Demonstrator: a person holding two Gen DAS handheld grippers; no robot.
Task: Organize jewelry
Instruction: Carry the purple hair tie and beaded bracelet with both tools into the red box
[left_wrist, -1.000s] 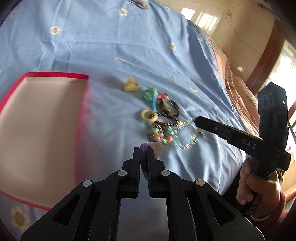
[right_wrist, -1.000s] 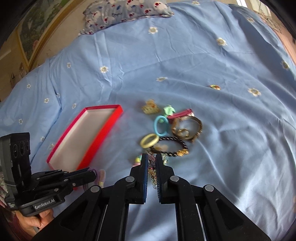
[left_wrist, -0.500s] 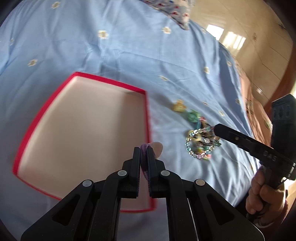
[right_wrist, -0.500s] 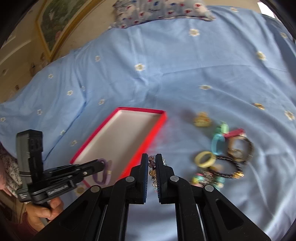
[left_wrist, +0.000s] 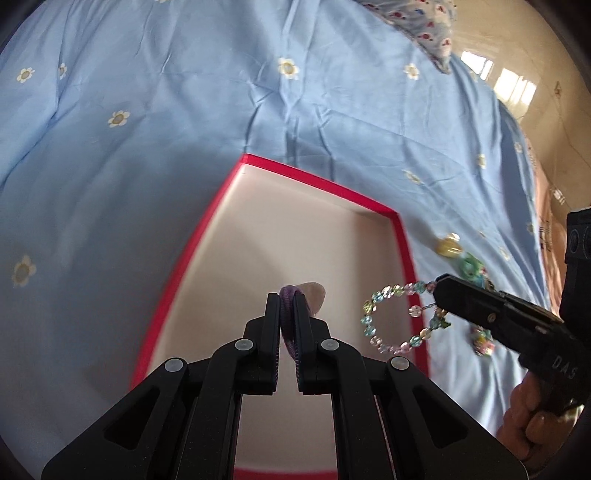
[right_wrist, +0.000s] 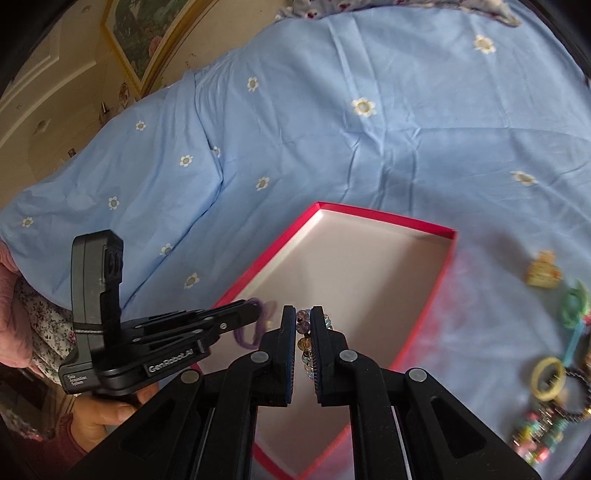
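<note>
The left gripper (left_wrist: 287, 301) is clamped on a purple band (left_wrist: 289, 317), with a pale pink piece, perhaps a charm, showing just past its tips. Under and ahead of it lies the red box (left_wrist: 400, 236) on the blue sheet (left_wrist: 147, 129). To its right the right gripper (left_wrist: 441, 295) pinches a bead bracelet (left_wrist: 388, 317) hanging over the box's right rim. Beyond that rim more jewelry (left_wrist: 461, 258) lies on the sheet.
</note>
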